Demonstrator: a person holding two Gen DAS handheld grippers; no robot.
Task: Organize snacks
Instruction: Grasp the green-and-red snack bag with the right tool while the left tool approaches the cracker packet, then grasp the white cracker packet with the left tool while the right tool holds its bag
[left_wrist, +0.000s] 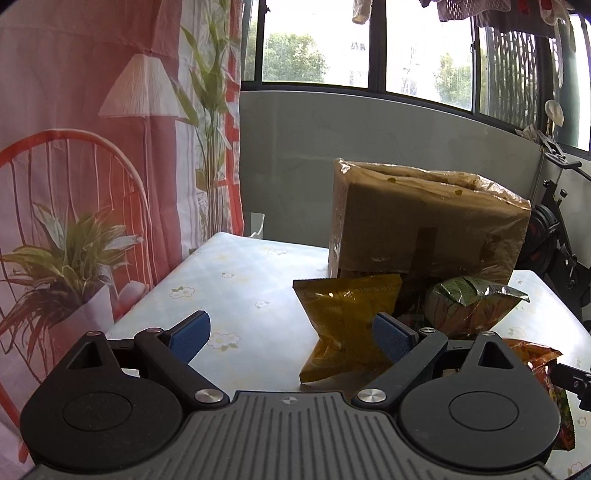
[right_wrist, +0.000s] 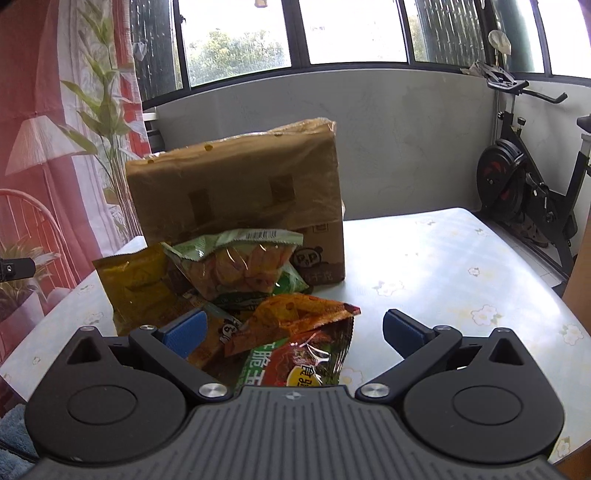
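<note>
The pile of snacks sits in front of a cardboard box wrapped in film, and the box hides whatever lies behind it on the table. From my right wrist view, the red and green packet at 6 o'clock is cut off by my own claw body, and its print is only partly readable. The orange packet lies on top of it, with the green chip bag at 12 o'clock leaning against the box and the yellow bag at 10 o'clock. My right claw is spread wide, holding nothing; the orange packet lies between its blue pads, and I cannot tell whether it touches it. My left claw is equally wide and empty; its right pad overlaps the yellow bag at 1 o'clock, contact unclear.
</note>
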